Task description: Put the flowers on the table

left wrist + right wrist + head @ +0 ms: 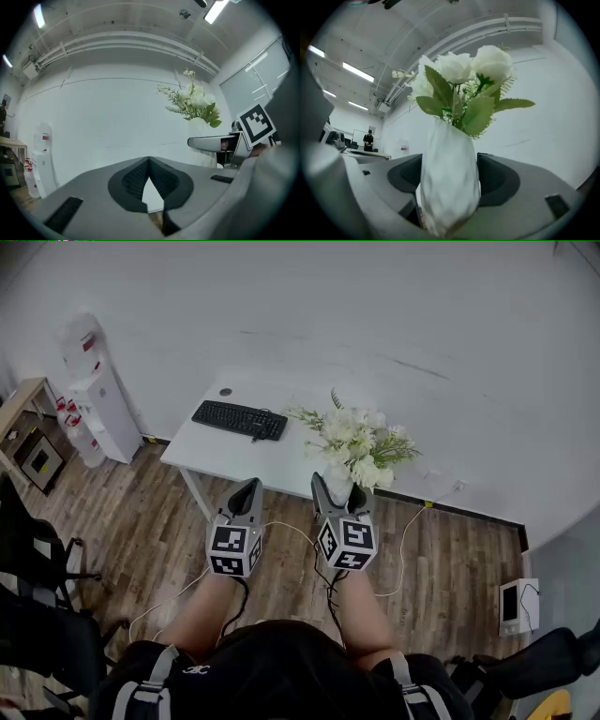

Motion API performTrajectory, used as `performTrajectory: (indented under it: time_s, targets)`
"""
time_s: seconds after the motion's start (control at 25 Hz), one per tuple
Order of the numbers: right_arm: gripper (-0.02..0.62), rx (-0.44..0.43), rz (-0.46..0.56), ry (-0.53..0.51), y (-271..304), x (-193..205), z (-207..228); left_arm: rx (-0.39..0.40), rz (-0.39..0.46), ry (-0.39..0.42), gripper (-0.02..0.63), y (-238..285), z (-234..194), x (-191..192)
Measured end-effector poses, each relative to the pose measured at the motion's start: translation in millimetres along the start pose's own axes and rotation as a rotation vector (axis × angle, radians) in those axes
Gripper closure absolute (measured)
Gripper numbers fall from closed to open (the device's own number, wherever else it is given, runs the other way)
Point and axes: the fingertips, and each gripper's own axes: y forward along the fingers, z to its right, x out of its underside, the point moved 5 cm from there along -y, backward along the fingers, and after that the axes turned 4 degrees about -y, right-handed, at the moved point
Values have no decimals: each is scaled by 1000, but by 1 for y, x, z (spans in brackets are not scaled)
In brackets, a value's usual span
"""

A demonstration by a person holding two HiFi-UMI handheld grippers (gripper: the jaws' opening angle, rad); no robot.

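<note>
right gripper (337, 498): jaws wide, clamped on white vase (450, 173) of flowers (361, 442) | left gripper (149, 161): jaws together, empty | vase: at near edge of table (234, 451), base hidden behind jaws

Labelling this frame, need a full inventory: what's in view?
Table: 1, white, against the wall.
Keyboard: 1, black, on the table's left half.
Vase of flowers: 1, white with green leaves, held by right gripper.
Water dispenser: 1, white, by wall, left of table.
Chairs: at least 2, black, floor at left.
Left gripper: 1, grey, shut, empty.
Right gripper: 1, grey, shut on the vase of flowers.
</note>
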Motion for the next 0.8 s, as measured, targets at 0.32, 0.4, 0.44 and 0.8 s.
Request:
performTrajectory:
  time_s: [0.32, 0.4, 0.44, 0.8]
  targets:
    - [239, -28, -6, 14, 3, 4, -2, -13, 4, -1, 604, 2, -2, 1]
    - [238, -27, -15, 14, 3, 8, 0, -12, 1, -1, 604, 2, -1, 3]
    - [238, -26, -18, 12, 3, 8, 1, -11, 0, -3, 604, 2, 0, 4]
    - [238, -17, -17, -9, 19, 14, -19, -8, 5, -9, 604, 5, -27, 4]
